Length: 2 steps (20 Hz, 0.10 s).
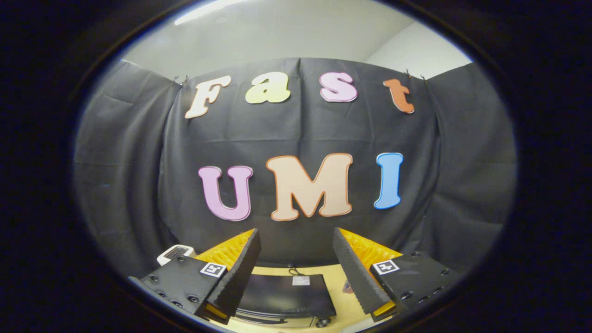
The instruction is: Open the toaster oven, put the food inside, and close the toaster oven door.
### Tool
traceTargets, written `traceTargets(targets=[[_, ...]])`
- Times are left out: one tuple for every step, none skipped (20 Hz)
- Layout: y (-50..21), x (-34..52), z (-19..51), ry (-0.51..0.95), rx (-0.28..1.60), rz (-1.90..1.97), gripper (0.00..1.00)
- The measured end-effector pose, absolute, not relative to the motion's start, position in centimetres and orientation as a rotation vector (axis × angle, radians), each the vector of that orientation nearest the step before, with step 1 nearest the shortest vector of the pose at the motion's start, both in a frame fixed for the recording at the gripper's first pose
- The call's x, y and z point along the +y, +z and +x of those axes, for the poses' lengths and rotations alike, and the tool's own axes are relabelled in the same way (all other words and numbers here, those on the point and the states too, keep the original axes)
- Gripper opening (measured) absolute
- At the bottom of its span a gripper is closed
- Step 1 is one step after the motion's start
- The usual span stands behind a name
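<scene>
Gripper view, left to right. A small white object (175, 253) sits beyond the left finger (236, 273), against the black cloth wall (296, 134); what it is cannot be told. Hand-held gripper (297, 270): fingers apart, nothing between the pads, held up in the air. Toaster oven (286, 293): black top seen from above, lying below and between the two fingers, on the pale wooden desk (335, 282). A small dark item (348, 288) lies on the desk just beside the right finger (358, 277), partly hidden.
</scene>
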<state>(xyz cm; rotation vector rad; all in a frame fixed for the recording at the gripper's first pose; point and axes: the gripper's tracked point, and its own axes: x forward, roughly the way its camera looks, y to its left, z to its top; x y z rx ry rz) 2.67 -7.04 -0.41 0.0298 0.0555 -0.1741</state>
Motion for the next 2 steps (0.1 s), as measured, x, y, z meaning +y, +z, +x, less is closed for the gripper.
traceTargets(targets=[[-0.19,-7.99,2.56,-0.191,0.051,0.034,0.99],[-0.18,-8.95,2.03,-0.206,0.050,0.037,0.99]])
